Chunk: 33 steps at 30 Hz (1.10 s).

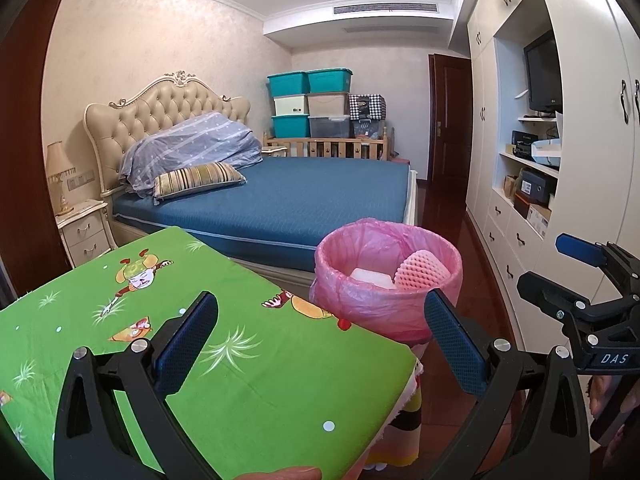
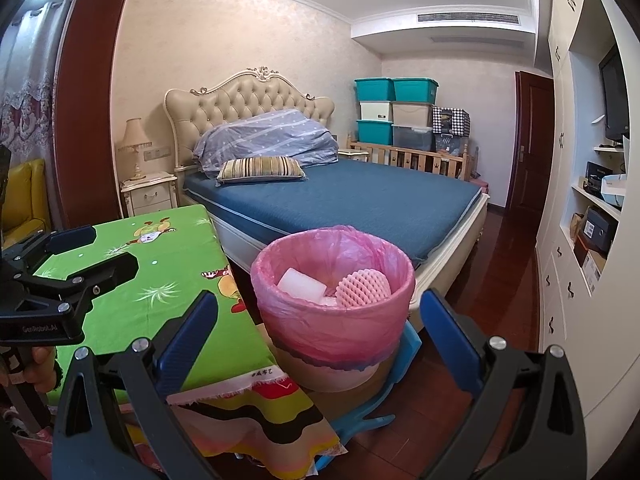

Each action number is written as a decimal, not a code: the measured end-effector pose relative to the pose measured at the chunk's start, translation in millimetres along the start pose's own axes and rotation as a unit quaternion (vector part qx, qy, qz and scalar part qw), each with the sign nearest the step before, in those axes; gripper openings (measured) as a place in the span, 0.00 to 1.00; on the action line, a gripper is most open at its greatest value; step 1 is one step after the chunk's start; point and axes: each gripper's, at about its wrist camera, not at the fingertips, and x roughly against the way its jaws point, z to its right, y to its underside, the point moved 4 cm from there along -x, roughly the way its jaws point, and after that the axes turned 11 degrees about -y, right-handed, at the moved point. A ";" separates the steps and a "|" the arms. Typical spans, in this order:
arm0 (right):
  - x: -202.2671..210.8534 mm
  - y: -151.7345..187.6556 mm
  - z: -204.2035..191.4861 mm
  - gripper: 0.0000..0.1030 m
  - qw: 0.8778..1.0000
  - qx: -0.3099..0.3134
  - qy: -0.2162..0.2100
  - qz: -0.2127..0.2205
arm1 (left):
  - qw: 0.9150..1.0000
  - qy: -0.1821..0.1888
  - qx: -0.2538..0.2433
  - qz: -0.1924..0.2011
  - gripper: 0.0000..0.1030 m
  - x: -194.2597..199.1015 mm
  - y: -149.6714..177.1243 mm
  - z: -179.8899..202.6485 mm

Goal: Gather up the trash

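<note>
Left gripper [image 1: 320, 332]: fingers [image 1: 188, 344] spread wide, nothing between them, touching nothing. It hangs over the near corner of the bench [image 1: 248, 380], one finger over the green cartoon cloth, the other past the bench edge in front of the bin. Seen from the right wrist view it shows at the left edge [image 2: 86, 252], also with its fingers apart and empty; a hand [image 2: 38, 368] grips its handle, mostly cut off.

Right gripper [image 2: 320, 332]: fingers [image 2: 450, 344] spread wide, empty, touching nothing, framing the bin from the near side. In the left wrist view it shows at the right edge [image 1: 560, 264], partly cut off.

Bin [image 2: 332, 332]: lined with a pink bag [image 2: 360, 248], standing just beside the bench corner, between bench and bed [image 2: 360, 200]. It rests on something blue [image 2: 404, 352], largely hidden beneath it; what that is cannot be told.

Trash: a pink foam net [image 2: 362, 286] and a white foam block [image 2: 302, 284] lie inside the bin, side by side; their lower parts are hidden by the bin's rim. A second small white piece beneath them is hard to make out.

Bench cloth: green top bare; striped skirt hangs at the near edge [image 2: 256, 408].
</note>
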 end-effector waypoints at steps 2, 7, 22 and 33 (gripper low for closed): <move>0.0 -0.5 0.5 0.95 1.000 0.000 0.000 0.000 | 1.000 -0.001 0.000 0.000 0.94 0.0 0.0 0.4; -0.1 -1.1 0.9 0.95 1.000 0.001 0.000 0.000 | 1.000 0.000 0.002 0.000 0.94 -1.9 1.0 -0.5; 0.3 -1.5 1.7 0.95 1.000 0.001 0.000 0.000 | 1.000 0.001 0.003 0.000 0.94 -2.6 1.3 -0.1; 0.6 -1.6 1.7 0.95 1.000 0.000 -0.001 0.000 | 1.000 0.001 0.003 0.000 0.94 -2.7 1.6 -1.5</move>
